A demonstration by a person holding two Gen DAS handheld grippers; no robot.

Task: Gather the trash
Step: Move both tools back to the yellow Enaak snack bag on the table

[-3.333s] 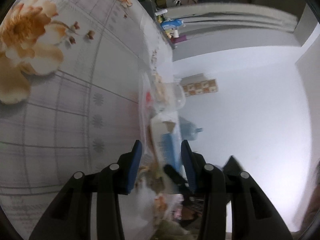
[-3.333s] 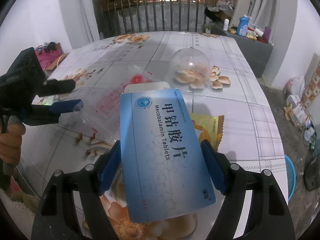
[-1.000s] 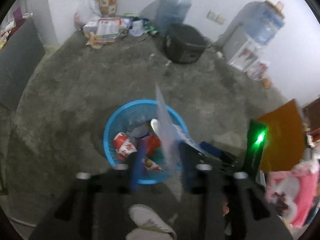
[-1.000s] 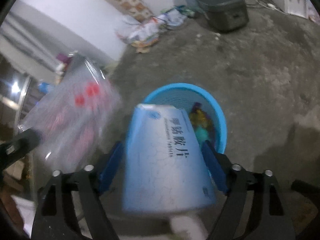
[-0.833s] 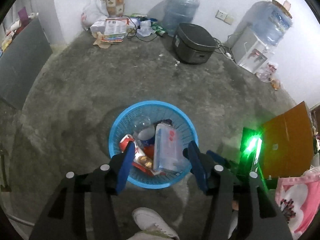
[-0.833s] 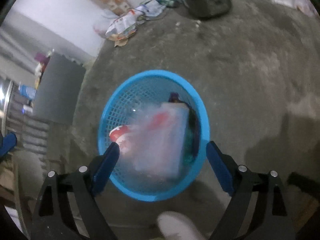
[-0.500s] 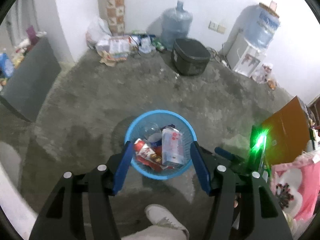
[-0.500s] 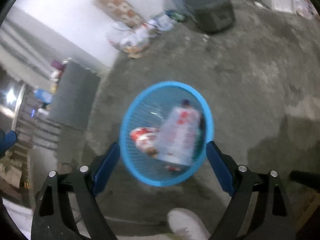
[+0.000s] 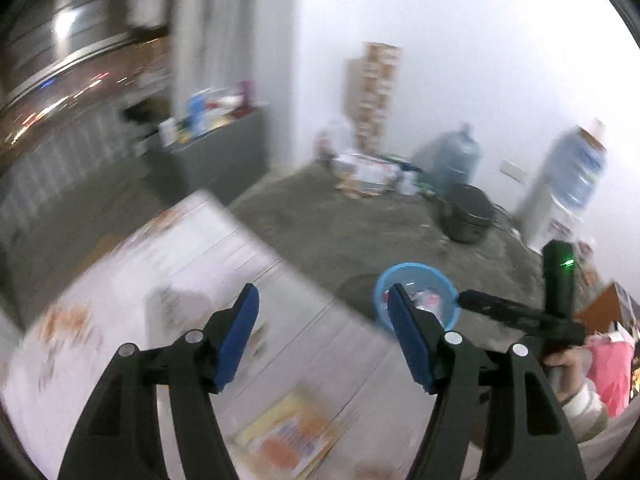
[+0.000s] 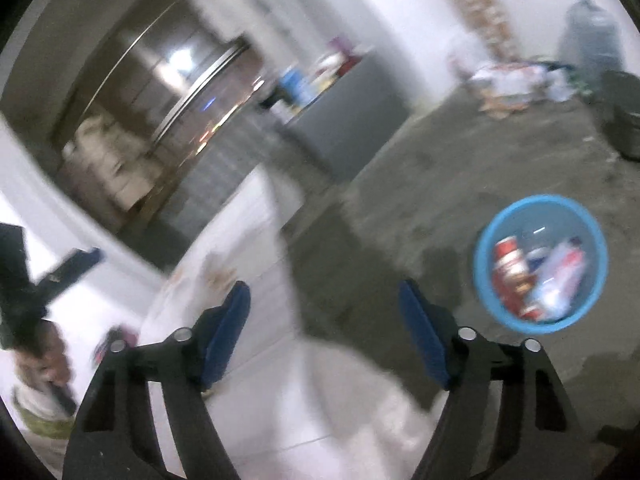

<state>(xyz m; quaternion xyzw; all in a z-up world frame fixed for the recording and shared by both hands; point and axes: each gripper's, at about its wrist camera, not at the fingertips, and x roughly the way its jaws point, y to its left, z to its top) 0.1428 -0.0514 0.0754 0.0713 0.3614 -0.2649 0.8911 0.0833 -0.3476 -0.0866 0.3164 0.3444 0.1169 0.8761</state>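
Blurrily, blue basket (image 10: 496,227) of trash, labels unreadable, yellow packet (image 9: 286,440) on table (image 9: 168,248)

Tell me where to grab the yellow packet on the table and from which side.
Take the yellow packet by its near right edge, coming in low from the side with the left tongs, which are open. It lies flat on the table, so only a thin edge offers grip. Blur hides its exact outline.

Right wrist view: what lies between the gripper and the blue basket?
Only bare concrete floor separates the right gripper from the blue basket; nothing between its open fingers.
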